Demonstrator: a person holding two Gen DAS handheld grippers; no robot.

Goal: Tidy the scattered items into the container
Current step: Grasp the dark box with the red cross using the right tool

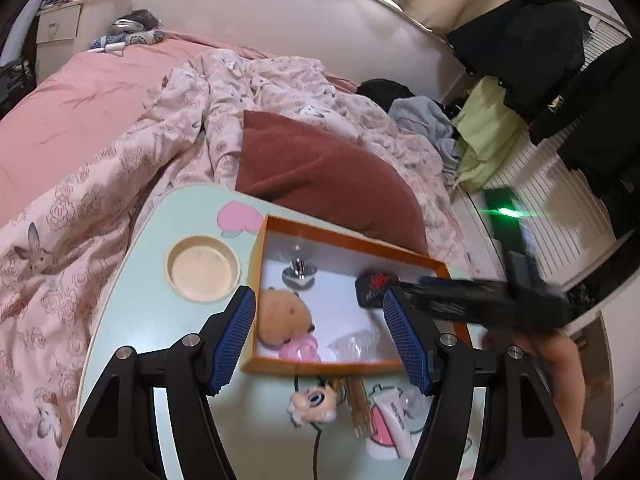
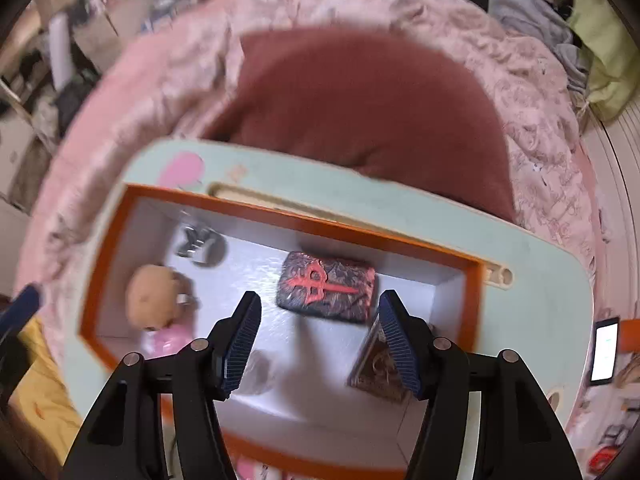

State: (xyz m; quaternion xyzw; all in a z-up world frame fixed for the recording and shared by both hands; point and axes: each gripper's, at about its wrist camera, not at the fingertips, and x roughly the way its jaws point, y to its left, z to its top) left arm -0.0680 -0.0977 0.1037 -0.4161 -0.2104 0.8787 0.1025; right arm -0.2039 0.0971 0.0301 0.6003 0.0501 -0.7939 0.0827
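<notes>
Lap counter (image 1: 132, 280), mint green, sits on the bed (image 1: 72, 112) against a maroon pillow (image 1: 320, 168). Orange-rimmed box (image 1: 352, 238) with white floor takes up the middle of the counter, long side parallel to the counter's far edge.

In the box: chrome metal piece (image 1: 298, 270) at the far left corner, tan plush toy (image 1: 280, 316) along the left wall, pink item (image 1: 300, 350) touching the plush at the near left corner, crinkled clear plastic (image 1: 354, 344) by the near wall, dark case with a red emblem (image 2: 326, 286) mid-floor toward the far wall, dark printed card (image 2: 380, 364) leaning at the right wall.

Not in the box yet, on the counter's near edge just outside the near wall: small cartoon-face figure (image 1: 314, 400), gold-brown strip (image 1: 358, 408), white tube (image 1: 394, 420), thin black cable (image 1: 316, 440). Round recessed cup holder (image 1: 203, 268) at the counter's left edge.

Left tongs (image 1: 320, 340) hover over the near left part of the box, jaws partly apart, nothing between the pads.

Right tongs (image 2: 320, 340) point steeply down over the box floor, jaws partly apart, nothing gripped; case just beyond the tips, card beside the right finger, contact unclear because of blur. From the left view the right tongs are a blurred dark bar across the box's right end.
</notes>
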